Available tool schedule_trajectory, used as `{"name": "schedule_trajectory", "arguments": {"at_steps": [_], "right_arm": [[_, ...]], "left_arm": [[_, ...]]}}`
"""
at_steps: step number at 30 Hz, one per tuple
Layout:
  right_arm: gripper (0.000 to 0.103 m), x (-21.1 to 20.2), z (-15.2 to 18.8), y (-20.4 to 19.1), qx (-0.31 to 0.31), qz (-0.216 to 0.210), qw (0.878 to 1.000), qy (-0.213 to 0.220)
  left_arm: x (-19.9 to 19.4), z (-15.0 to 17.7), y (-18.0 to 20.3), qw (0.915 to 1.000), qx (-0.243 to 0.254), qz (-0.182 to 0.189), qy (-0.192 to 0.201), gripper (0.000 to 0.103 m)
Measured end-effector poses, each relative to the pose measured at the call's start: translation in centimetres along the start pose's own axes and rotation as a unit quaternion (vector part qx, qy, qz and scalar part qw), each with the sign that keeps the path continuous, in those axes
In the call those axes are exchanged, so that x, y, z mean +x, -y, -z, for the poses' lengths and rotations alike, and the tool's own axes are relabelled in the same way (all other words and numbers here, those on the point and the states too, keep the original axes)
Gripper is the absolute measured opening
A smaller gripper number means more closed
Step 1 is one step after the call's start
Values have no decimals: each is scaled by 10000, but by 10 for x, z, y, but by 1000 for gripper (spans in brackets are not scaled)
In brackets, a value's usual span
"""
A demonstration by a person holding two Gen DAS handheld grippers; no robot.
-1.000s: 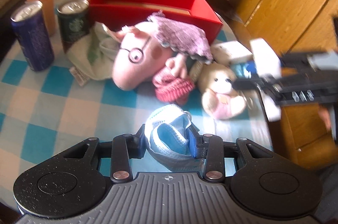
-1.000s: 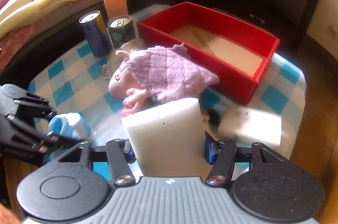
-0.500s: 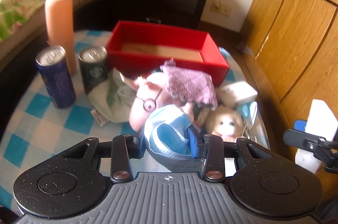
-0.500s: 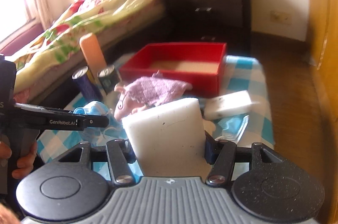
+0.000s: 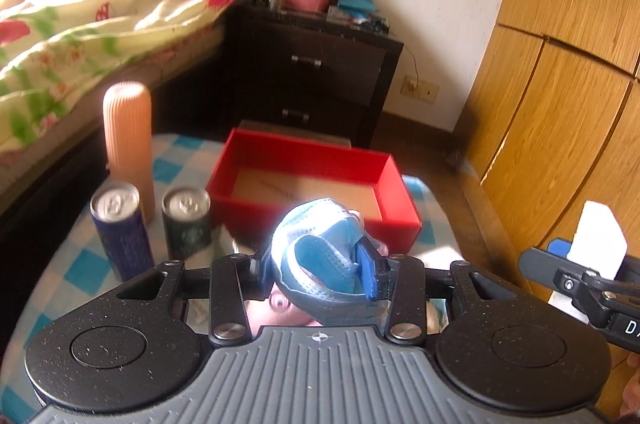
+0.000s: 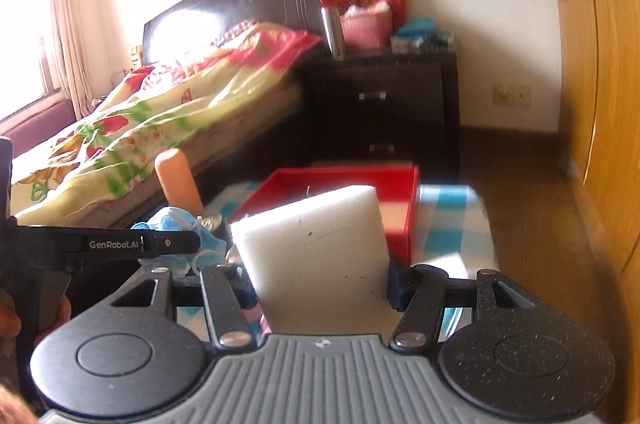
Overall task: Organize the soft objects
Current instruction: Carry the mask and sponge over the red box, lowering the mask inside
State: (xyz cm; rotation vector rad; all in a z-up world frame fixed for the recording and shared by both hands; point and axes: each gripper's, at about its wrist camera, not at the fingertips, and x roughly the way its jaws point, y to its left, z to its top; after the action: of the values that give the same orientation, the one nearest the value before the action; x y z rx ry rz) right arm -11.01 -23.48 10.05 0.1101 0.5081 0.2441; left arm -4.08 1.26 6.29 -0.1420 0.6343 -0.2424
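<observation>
My left gripper (image 5: 318,266) is shut on a bundle of blue face masks (image 5: 320,248) and holds it raised above the table, short of the open red box (image 5: 316,164). My right gripper (image 6: 320,280) is shut on a white sponge block (image 6: 316,256), also raised, with the red box (image 6: 400,180) beyond it. The right gripper and sponge (image 5: 600,240) show at the right edge of the left wrist view. The left gripper with the masks (image 6: 176,220) shows at left in the right wrist view. A pink plush (image 5: 280,302) peeks out under the left gripper.
Two drink cans (image 5: 118,228) (image 5: 186,224) and a tall peach ribbed bottle (image 5: 128,148) stand left of the box on the blue-checked table (image 5: 72,276). A bed (image 5: 80,24), a dark nightstand (image 5: 316,72) and wooden wardrobe doors (image 5: 560,84) surround the table.
Both grippers have lifted up and tilted back with their loads. The plush toys and the table have dropped out of sight below, and the red box now lies ahead.
</observation>
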Motion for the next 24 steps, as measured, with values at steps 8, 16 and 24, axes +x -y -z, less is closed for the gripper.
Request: {"name": "schedule_trajectory", "arguments": {"at_steps": [8, 16, 24], "right_arm": [[35, 11, -33, -8, -205, 32, 9986, 494], [35, 25, -65, -12, -409, 170, 9960, 774], [35, 65, -102, -7, -496, 363, 9949, 795]], "left_arm": [[1, -29, 6, 9990, 92, -8, 430, 44], [12, -62, 18, 9970, 346, -134, 685, 44], [41, -94, 23, 9967, 360, -335, 639, 45]]}}
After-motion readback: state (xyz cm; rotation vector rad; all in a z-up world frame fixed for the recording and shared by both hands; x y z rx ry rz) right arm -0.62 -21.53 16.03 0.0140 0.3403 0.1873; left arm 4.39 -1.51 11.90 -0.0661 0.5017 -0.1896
